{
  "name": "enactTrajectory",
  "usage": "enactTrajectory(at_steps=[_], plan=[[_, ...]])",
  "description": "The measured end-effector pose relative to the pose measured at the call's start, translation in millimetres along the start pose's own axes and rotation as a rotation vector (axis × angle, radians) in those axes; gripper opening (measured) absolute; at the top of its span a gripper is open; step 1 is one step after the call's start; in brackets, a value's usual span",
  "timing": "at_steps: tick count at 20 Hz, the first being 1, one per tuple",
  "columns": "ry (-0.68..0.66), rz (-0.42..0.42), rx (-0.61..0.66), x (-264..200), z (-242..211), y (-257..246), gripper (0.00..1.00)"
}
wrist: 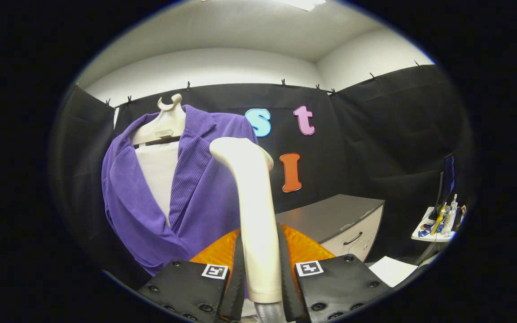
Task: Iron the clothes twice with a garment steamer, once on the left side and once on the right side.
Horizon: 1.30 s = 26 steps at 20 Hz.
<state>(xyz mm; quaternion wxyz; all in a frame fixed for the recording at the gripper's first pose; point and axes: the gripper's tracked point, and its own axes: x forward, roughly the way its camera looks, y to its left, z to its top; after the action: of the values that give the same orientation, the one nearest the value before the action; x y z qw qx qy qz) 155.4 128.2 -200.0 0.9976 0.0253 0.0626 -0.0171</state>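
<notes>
My gripper (258,264) is shut on the cream handle of a garment steamer (253,197), which stands upright between the fingers with its head bent toward the clothes. Just ahead hangs a purple jacket (195,197) over a white top (157,172) on a pale hanger (165,123). The steamer head sits in front of the jacket's right half as I see it, near shoulder height. I cannot tell whether the head touches the cloth. A grey hose leaves the handle's bottom end.
A grey-topped cabinet (330,217) with white drawers stands beyond the fingers to the right. Further right, a small white table (435,229) carries a screen and several small items. A white sheet (393,271) lies low by the cabinet.
</notes>
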Motion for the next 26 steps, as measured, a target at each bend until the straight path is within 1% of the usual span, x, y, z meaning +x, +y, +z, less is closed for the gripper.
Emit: enactTrajectory(at_steps=[2,4,7,12,18,26], plan=[[0.024,-0.001,-0.014,7,-16,15,0.42],[0.043,-0.021,-0.057,10,-30,19,0.41],[0.072,-0.029,-0.071,5,-52,24,0.42],[0.151,-0.057,-0.079,-10,-95,15,0.42],[0.261,-0.071,-0.089,-27,-149,10,0.42],[0.397,-0.053,-0.116,-46,-212,7,0.42]])
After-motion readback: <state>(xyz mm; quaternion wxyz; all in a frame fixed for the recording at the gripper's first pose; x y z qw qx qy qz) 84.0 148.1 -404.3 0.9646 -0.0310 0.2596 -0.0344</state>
